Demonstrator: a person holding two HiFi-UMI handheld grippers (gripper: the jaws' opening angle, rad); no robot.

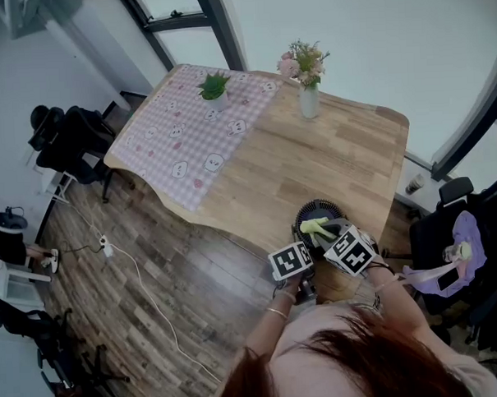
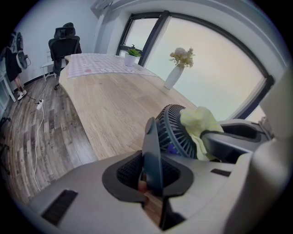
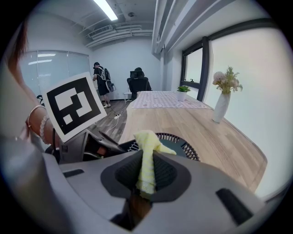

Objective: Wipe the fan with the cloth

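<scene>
Right gripper [image 3: 144,180]: jaws clamped on the pale yellow cloth [image 3: 147,146]. The cloth runs up through the slot, and its free end folds over just ahead of the jaw tips onto the top of the round dark fan with a wire grille [image 3: 183,144]. The cloth's lower end drops out of sight into the gripper body.

Left gripper [image 2: 153,176]: jaws closed on a thin dark plate [image 2: 152,141] standing edge-on in the slot. The fan sits just ahead and to the right of these jaws, grille tilted, with the cloth bunched on its far side against the right gripper's grey body. I can't tell where the plate joins the fan, because the gripper housing covers that spot.

Occlusion notes:
- Head view: the marker cubes and the person's hair cover both sets of jaws. Only the fan's upper rim and a bit of cloth show between the cubes.
- Each gripper's own housing cuts off the fan's base and lower half in that gripper's view.
- The fan sits at the near edge of the light wooden table [image 1: 328,149], and its contact with the tabletop is not visible.
- Well beyond both grippers is a white vase of flowers [image 3: 221,107].
</scene>
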